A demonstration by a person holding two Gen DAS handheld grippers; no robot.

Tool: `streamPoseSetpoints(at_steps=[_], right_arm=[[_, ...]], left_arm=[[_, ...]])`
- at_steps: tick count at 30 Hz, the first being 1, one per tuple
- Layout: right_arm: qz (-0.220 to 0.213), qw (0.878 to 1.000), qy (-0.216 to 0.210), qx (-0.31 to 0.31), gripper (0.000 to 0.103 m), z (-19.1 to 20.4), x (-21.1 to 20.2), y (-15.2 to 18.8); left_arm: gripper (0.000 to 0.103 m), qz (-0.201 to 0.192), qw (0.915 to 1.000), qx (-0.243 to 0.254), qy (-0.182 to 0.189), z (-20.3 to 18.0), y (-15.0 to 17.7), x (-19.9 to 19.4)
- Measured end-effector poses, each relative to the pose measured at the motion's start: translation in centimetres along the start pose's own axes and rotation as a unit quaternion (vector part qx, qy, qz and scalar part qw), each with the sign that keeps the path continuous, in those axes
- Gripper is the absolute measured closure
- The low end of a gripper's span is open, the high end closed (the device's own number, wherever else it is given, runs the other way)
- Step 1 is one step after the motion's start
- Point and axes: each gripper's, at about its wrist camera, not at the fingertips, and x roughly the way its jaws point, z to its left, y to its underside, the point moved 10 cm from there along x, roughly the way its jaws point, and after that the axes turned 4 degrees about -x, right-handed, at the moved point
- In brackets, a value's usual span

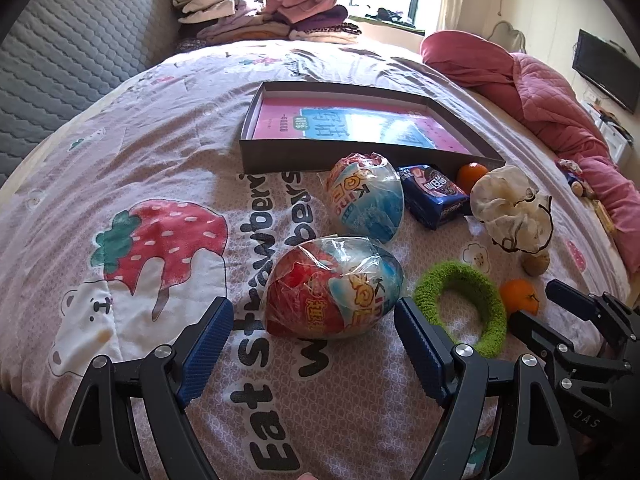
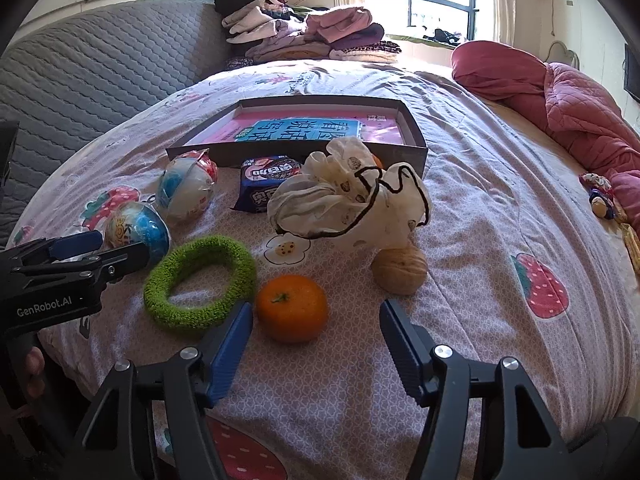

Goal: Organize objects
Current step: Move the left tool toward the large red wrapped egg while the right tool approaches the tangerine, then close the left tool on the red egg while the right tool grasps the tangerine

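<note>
On the bedspread, my left gripper [image 1: 312,312] is open, its blue pads on either side of the near end of a wrapped toy egg [image 1: 332,288] without pressing it. A second toy egg [image 1: 366,200] lies behind it. My right gripper [image 2: 316,310] is open around a mandarin [image 2: 292,308]; the left pad is close to it and the right pad stands well clear. A green fuzzy ring [image 2: 200,280], a walnut [image 2: 400,270], a white drawstring pouch [image 2: 352,200] and a blue snack packet [image 2: 260,192] lie nearby. A shallow grey box [image 1: 288,160] holds a pink book.
Another mandarin [image 1: 472,176] sits against the box's front wall. Folded clothes [image 1: 260,12] are piled at the head of the bed, by a grey quilted headboard [image 1: 72,48]. A red quilt [image 1: 540,92] is bunched on the right. A small doll [image 2: 600,196] lies beside it.
</note>
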Motion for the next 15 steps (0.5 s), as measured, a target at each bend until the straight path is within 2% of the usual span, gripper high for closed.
streamPoseSetpoints(at_steps=[6, 15], right_arm=[[0.000, 1.000, -0.002, -0.007, 0.042, 0.4, 0.6, -0.2], [0.004, 1.000, -0.006, -0.013, 0.053, 0.8, 1.6, -0.3]], left_arm=[[0.020, 0.002, 0.9999, -0.006, 0.016, -0.1, -0.5, 0.8], [0.020, 0.011, 0.9993, -0.018, 0.031, 0.1, -1.0, 2.3]])
